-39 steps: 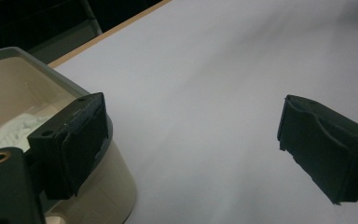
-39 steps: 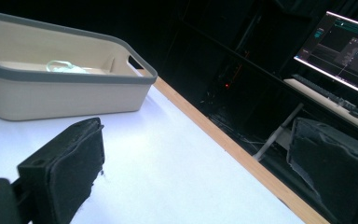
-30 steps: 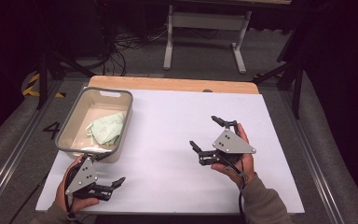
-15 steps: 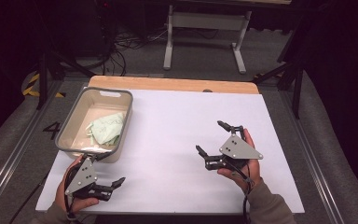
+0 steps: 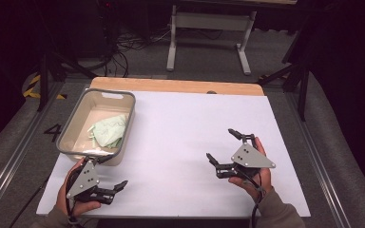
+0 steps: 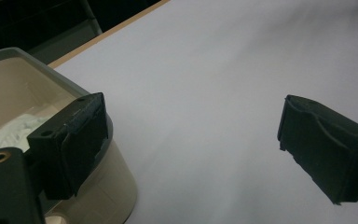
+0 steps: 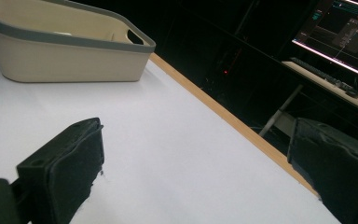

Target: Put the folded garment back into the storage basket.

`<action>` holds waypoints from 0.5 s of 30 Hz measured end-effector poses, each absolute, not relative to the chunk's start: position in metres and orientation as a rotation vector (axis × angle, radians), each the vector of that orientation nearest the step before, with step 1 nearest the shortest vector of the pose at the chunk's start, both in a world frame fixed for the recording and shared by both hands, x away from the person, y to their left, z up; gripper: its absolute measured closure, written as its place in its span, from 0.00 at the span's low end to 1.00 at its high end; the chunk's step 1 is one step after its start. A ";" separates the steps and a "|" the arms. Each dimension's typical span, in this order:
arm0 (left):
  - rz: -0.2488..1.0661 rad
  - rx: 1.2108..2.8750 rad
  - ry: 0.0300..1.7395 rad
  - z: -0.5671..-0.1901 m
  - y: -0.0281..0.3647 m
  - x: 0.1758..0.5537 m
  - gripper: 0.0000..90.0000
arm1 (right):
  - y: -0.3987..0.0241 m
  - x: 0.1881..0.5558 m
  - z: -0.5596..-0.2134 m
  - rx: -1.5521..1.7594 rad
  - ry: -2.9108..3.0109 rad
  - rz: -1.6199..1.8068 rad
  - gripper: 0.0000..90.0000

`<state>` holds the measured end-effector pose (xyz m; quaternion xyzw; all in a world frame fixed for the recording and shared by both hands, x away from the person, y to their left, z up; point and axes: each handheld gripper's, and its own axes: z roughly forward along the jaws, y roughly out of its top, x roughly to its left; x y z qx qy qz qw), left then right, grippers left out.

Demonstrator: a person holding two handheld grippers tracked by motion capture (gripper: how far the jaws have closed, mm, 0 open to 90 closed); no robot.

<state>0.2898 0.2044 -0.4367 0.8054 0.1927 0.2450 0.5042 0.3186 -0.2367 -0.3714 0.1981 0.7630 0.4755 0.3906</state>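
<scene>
The pale green cloth lies crumpled inside the beige bin, which stands at the left of the frame in the high view, on the white worktop.

The left claw sits at the lower left of the frame, just below the bin's near rim, jaws released and holding nothing. Its jaws point toward the right of the frame, not at the bin. In the left gripper view the bin wall stands directly beside the left-hand jaw, and a patch of cloth shows over the rim.

The right claw rests at the lower right of the frame, jaws likewise spread and empty, well apart from the bin.

The cloth therefore lies above and slightly right of the left claw in the frame. The left hand is judged much the nearer.
</scene>
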 end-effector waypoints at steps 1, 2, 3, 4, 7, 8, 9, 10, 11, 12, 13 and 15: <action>0.593 1.944 0.465 -0.437 0.204 0.290 0.11 | -0.238 0.318 -0.373 0.506 1.938 1.203 0.05; 0.591 1.943 0.466 -0.437 0.204 0.290 0.11 | -0.240 0.318 -0.374 0.511 1.941 1.202 0.05; 0.590 1.942 0.466 -0.437 0.204 0.290 0.11 | -0.241 0.317 -0.376 0.515 1.942 1.204 0.05; 0.593 1.944 0.466 -0.437 0.204 0.290 0.11 | -0.242 0.317 -0.377 0.516 1.944 1.203 0.05; 0.591 1.939 0.465 -0.437 0.204 0.290 0.11 | -0.246 0.316 -0.381 0.526 1.950 1.193 0.05; 0.588 1.940 0.466 -0.437 0.204 0.290 0.11 | -0.247 0.316 -0.383 0.532 1.951 1.196 0.05; 0.589 1.941 0.465 -0.437 0.204 0.290 0.11 | -0.249 0.315 -0.384 0.538 1.953 1.195 0.05; 0.595 1.945 0.460 -0.436 0.204 0.290 0.11 | -0.251 0.315 -0.386 0.539 1.953 1.192 0.05; 0.598 1.948 0.456 -0.436 0.204 0.290 0.11 | -0.253 0.314 -0.388 0.546 1.951 1.191 0.05; 0.596 1.944 0.460 -0.436 0.204 0.290 0.11 | -0.254 0.314 -0.389 0.557 1.956 1.196 0.05; 0.592 1.940 0.462 -0.436 0.204 0.290 0.11 | -0.256 0.314 -0.391 0.565 1.961 1.203 0.05; 0.596 1.941 0.461 -0.436 0.204 0.290 0.10 | -0.259 0.313 -0.395 0.574 1.962 1.193 0.05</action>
